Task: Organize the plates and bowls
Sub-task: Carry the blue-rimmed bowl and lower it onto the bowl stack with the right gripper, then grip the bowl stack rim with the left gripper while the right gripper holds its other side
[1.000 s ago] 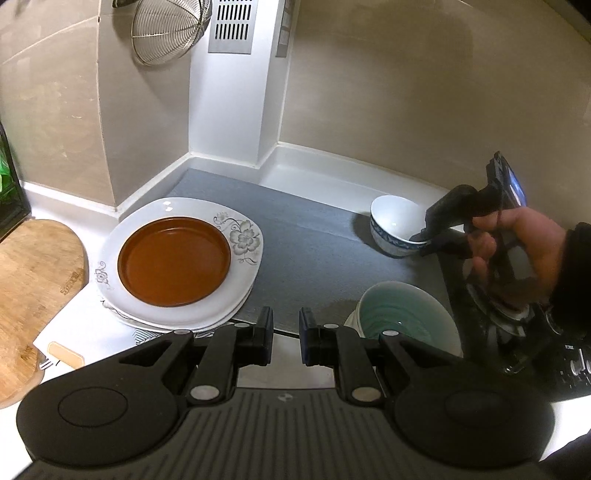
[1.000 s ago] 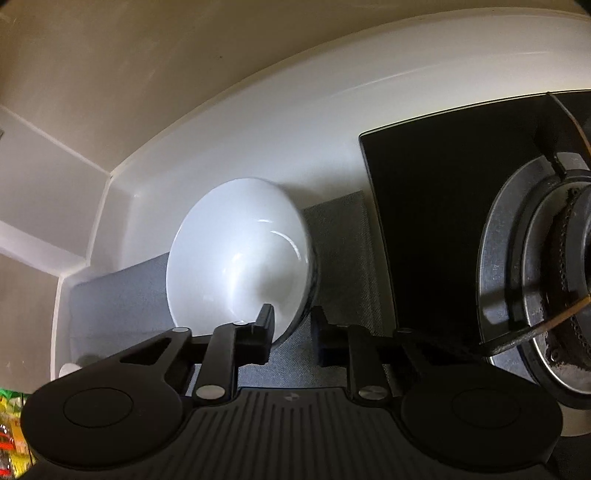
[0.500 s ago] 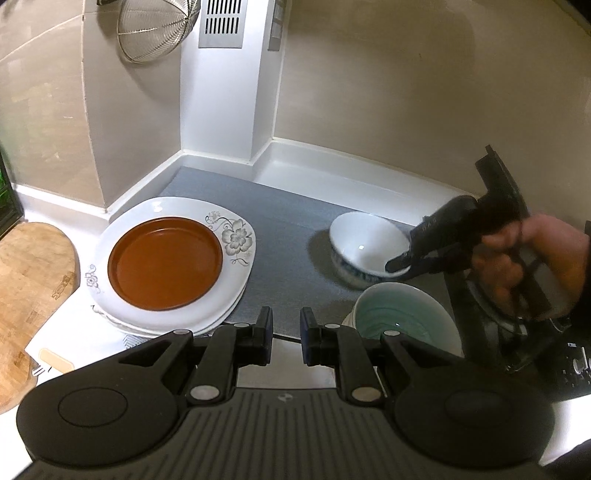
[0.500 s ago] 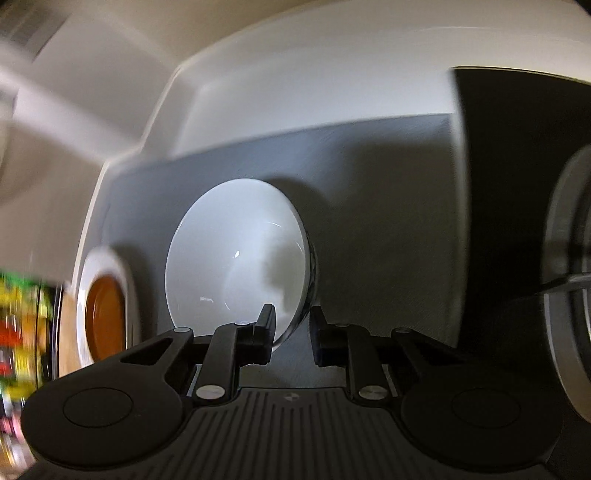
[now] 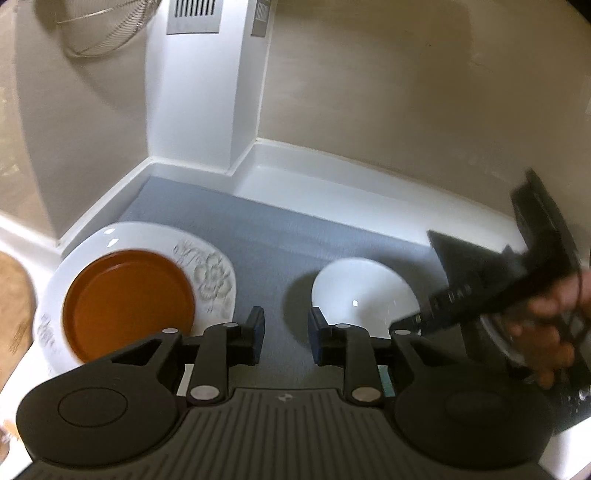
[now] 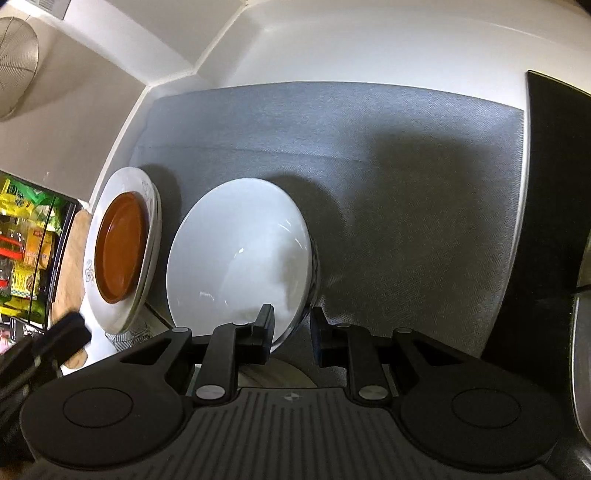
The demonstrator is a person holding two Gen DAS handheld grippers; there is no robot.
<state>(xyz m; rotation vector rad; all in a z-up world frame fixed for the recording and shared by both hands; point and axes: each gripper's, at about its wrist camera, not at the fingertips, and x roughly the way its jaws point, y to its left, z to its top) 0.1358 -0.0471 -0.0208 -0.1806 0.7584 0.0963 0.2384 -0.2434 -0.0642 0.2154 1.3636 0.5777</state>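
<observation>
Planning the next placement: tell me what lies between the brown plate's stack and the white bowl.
Only bare grey mat separates the brown plate from the white bowl, as the left wrist view shows.

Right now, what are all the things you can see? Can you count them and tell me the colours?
white bowl: one, white, over the grey mat, rim between the right gripper's fingers
brown plate: one, brown, on the white plates
white plates: a stack, count unclear, white with a flower pattern, left of the mat
grey mat: one, grey, on the white counter
wire strainer: one, metal, hanging on the wall
wooden board: one, light wood, left of the plates
stove: one, black, right of the mat
left gripper: black, jaws just opened wider, empty
right gripper: black, shut on the bowl's rim
hand: one, holding the right gripper
</observation>
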